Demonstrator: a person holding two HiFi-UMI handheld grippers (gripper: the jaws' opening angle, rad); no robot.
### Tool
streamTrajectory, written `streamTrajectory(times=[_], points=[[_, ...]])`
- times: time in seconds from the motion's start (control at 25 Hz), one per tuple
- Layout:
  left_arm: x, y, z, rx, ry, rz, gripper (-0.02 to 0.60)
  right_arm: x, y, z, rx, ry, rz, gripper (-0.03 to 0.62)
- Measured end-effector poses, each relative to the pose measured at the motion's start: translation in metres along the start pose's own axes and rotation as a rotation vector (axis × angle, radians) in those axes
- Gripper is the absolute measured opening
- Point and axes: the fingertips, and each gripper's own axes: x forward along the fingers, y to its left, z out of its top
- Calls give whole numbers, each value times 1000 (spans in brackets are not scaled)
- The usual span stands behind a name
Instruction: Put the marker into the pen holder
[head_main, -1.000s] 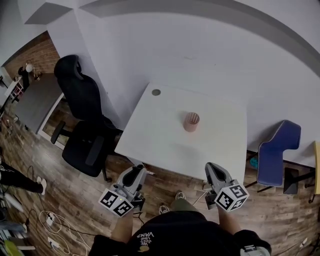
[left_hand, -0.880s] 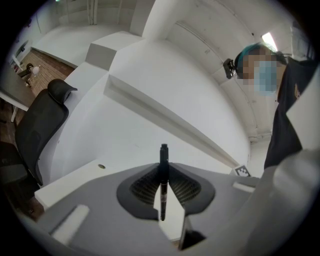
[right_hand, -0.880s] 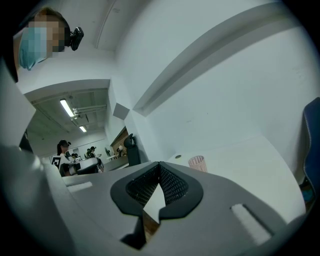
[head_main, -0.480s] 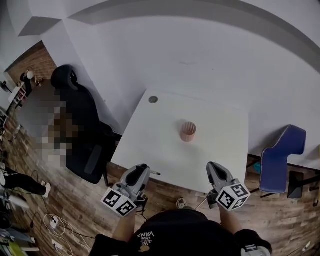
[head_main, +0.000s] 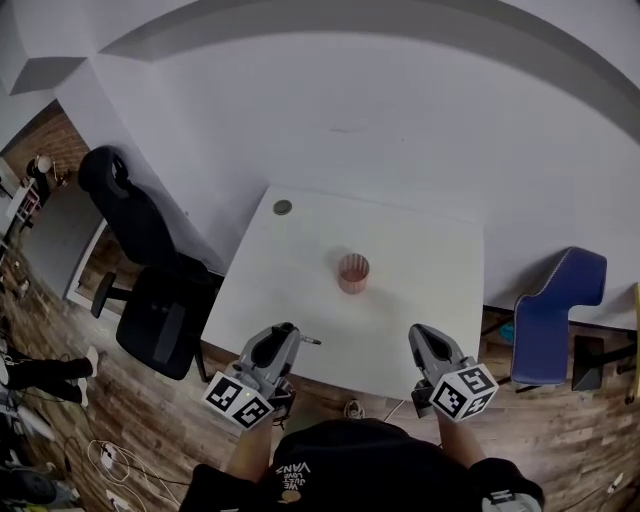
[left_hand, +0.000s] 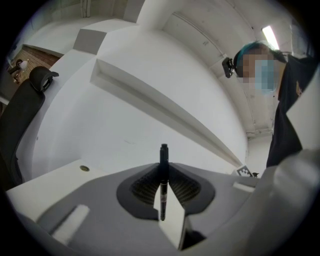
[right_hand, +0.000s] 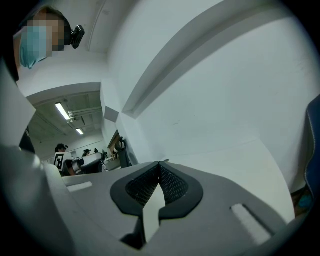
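The left gripper (head_main: 287, 331) was clamped on the marker (head_main: 306, 340), and hung over the near edge of the table (head_main: 420, 260), on the near left of the pen holder (head_main: 352, 272). The right gripper (head_main: 420, 333) hung on the near right of the pen holder, its jaws pressed together with nothing between them.

The pen holder, a ribbed pinkish cup standing upright near the middle of the table, lay ahead of the left gripper and off to its right, well apart from it. Both grippers looked about equally far from it, but only the left one carried anything. In the head view the marker stuck out sideways from the jaws towards the right gripper, across the line along which the gripper pointed, and looked closer to level than upright. By my reading the coming move turned on that: the marker's long axis would have to be stood up over the mouth of the pen holder before it could drop in.

Beyond the pen holder and to its left a round grommet (head_main: 283, 208) sat in the table top. Off the table, a black office chair (head_main: 150, 300) stood far to the pen holder's left and a blue chair (head_main: 548, 310) to its right.

The left gripper view showed the grip plainly, the dark barrel pinched between the ribbed pads, and the grommet, but no pen holder. The right gripper view showed bare table and shut pads, and no pen holder either; only the head view held it.
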Motion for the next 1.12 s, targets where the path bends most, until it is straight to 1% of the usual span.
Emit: streamTrajectory(times=[0.2,0.32,0.52,0.72,1.12], points=[[15,10,-2,-10,23,-37,103,-1,-8,-1,10,-6,-50,0],[26,21,2,-16,36,-71,103,2,-10,0,14,-16,-95,0],[44,48,15,-14,73,-155,103,14,-2,2,38,-59,-183,0],[68,70,34,21,92,-238,103,25,7,2,50,-87,-248,0],[115,90,57,56,101,-399,103,35,17,-1,75,-147,-377,0]])
